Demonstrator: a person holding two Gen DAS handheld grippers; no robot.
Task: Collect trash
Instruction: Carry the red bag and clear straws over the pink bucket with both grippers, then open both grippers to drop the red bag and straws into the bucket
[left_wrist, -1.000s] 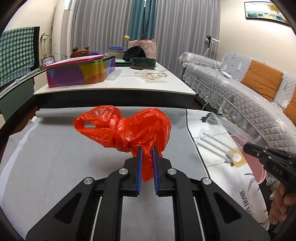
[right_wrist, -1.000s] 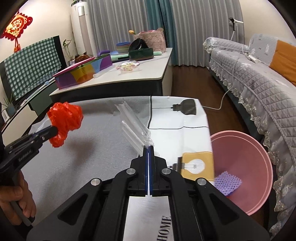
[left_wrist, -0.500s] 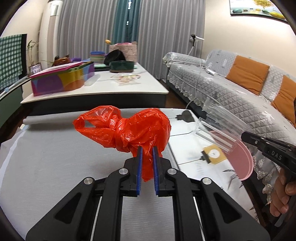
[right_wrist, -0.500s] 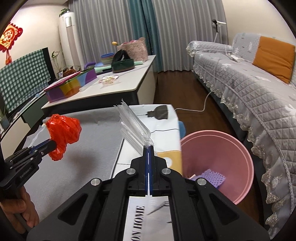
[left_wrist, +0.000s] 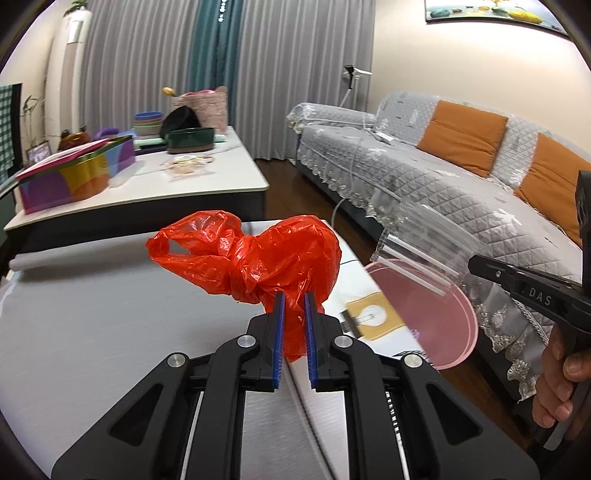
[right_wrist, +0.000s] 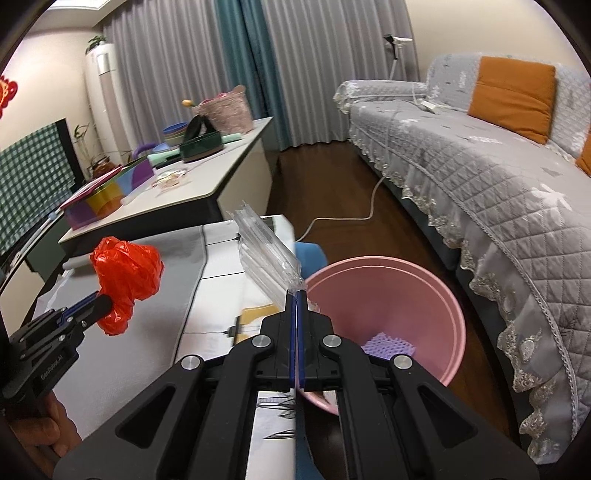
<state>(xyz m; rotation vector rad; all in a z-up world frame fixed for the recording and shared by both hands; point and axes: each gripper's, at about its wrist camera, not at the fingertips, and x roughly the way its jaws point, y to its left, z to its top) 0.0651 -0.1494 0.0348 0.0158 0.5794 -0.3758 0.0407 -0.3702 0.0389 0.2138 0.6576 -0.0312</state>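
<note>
Crumpled red plastic bag (left_wrist: 255, 258): light, soft; left gripper (left_wrist: 293, 325) clamped its knotted tail, centre frame.
Clear plastic wrapper (right_wrist: 267, 251): flimsy, slippery; right gripper (right_wrist: 296, 325) pinched its edge.

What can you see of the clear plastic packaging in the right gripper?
The clear plastic packaging is a transparent, crinkly sleeve with stiff ribbed strips along its length, apparently empty. The right gripper is shut on one corner, so the packaging stands up and away from the fingers, off the table. In the left wrist view it hangs over the rim of the pink bin. Nothing but the gripper touches it.
</note>
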